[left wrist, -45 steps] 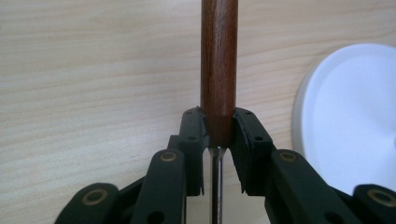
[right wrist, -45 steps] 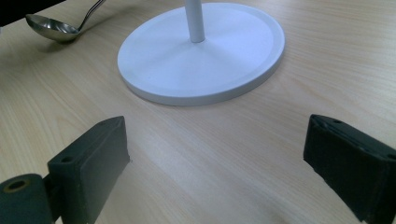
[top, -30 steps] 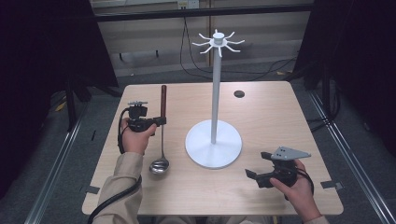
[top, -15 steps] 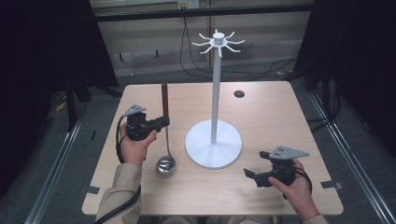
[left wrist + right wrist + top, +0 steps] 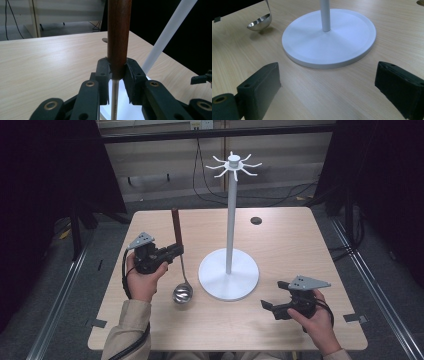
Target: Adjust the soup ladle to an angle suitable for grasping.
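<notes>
Now left gripper (image 5: 172,251) clamps ladle (image 5: 181,292) handle; right gripper (image 5: 270,307) jaws wide, empty.

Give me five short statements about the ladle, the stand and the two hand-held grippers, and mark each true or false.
1. The left hand-held gripper is shut on the ladle handle. True.
2. The ladle hangs from a hook of the stand. False: no hook holds it; its bowl is down by the table, beside the stand's base.
3. The right hand-held gripper is open and holds nothing. True.
4. The stand lies on its side. False: it stands upright on its round base.
5. The ladle handle is white plastic. False: it is brown wood on a metal stem.
</notes>
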### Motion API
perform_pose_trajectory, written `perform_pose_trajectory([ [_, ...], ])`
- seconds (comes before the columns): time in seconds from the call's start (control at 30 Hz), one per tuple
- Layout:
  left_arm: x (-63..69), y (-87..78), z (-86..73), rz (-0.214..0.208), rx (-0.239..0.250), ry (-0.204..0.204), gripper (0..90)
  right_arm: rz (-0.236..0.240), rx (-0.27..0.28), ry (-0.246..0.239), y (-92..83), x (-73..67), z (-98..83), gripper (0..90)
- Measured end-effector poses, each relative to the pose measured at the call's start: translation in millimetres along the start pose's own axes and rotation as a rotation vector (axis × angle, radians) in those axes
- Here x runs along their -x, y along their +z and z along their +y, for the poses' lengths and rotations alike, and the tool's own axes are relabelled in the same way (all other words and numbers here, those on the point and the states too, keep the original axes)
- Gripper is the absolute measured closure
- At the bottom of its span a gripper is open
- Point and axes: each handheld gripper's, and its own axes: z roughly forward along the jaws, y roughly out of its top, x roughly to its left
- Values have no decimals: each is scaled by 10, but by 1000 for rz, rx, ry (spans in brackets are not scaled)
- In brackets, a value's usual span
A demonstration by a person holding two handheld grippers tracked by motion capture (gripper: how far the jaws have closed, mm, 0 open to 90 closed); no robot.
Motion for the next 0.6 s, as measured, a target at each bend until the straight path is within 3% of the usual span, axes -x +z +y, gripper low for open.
perform_pose_trajectory([
  [0.6, 254, -58, 328, -75, 23, 57, 747, -5, 2, -1, -16, 7, -9, 54],
])
